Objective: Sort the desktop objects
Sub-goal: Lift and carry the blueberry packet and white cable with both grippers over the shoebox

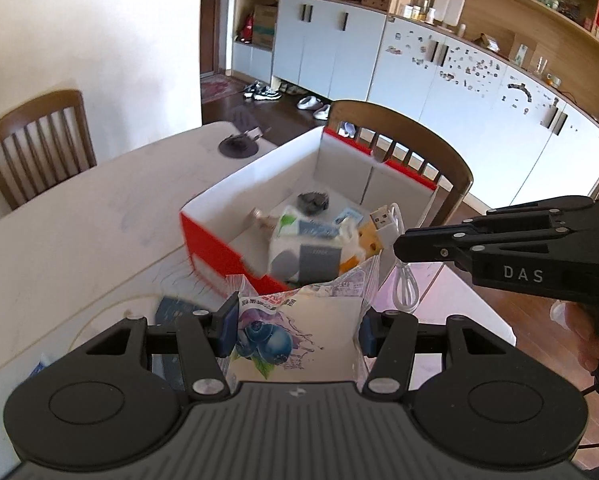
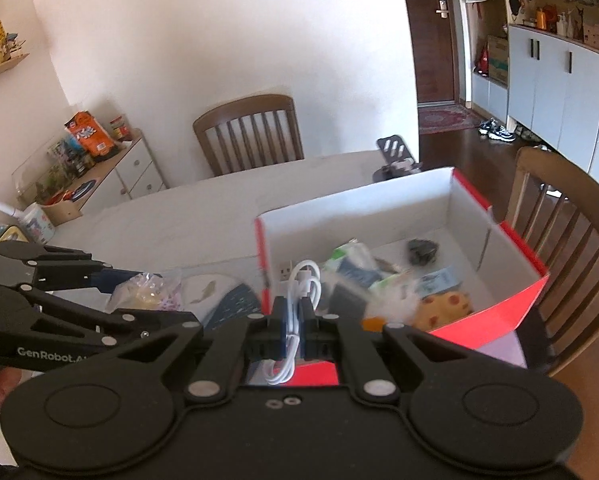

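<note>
Pale and oval, the worktop [image 1: 79, 208] stands in a dining room with wooden chairs [image 1: 35, 140] around it and a long wall of white cabinets [image 1: 439, 80] beyond. On the worktop sits an open red box [image 1: 227, 256] with a white inside, at 12 o'clock from both wrist cameras. In it lie a white milk carton [image 1: 299, 248], a yellow packet [image 2: 447, 306], a dark lump [image 1: 313, 202] and some blurred small things.

At 6 o'clock in its own view, the left gripper [image 1: 295, 330] has its jaws clamped on a snack bag [image 1: 299, 320] printed with blueberries; the blue pads [image 1: 225, 330] press into the bag's two sides, and the bag hangs just before the box's near wall.

At 3 o'clock in the left view, the right gripper [image 2: 295, 322] has its jaws clenched tight on a coiled white USB cable [image 2: 303, 280]. The cable's plug sticks up above the jaws, and a loop hangs below, at the box's near corner.
</note>
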The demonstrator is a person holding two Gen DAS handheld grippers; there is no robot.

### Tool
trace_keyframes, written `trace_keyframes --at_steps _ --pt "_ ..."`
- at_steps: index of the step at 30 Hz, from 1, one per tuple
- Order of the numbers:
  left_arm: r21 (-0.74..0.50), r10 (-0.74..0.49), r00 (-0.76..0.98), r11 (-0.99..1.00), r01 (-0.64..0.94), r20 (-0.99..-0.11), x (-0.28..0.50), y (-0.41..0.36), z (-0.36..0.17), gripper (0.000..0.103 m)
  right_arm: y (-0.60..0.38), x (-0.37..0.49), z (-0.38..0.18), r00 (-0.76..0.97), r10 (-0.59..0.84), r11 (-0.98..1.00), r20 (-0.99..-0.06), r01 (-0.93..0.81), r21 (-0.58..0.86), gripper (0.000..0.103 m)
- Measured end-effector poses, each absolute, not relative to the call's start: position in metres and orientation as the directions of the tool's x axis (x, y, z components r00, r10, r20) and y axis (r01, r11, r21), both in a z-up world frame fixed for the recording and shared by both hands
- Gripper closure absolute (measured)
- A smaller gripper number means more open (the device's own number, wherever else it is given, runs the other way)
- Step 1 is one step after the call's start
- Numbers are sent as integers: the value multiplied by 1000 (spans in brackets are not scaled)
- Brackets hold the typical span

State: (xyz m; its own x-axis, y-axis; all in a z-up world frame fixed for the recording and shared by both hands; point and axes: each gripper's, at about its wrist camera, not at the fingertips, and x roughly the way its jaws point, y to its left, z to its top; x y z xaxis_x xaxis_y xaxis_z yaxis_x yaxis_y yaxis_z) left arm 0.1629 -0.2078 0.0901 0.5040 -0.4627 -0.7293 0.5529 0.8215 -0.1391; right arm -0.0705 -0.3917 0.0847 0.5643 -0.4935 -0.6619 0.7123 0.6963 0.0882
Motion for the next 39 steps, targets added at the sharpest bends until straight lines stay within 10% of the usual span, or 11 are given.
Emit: trace_keyframes --at_steps 39 --pt "-25 -486 463 709 705 -741 281 -346 71 49 -534 -105 62 442 -527 612 -725 790 37 98"
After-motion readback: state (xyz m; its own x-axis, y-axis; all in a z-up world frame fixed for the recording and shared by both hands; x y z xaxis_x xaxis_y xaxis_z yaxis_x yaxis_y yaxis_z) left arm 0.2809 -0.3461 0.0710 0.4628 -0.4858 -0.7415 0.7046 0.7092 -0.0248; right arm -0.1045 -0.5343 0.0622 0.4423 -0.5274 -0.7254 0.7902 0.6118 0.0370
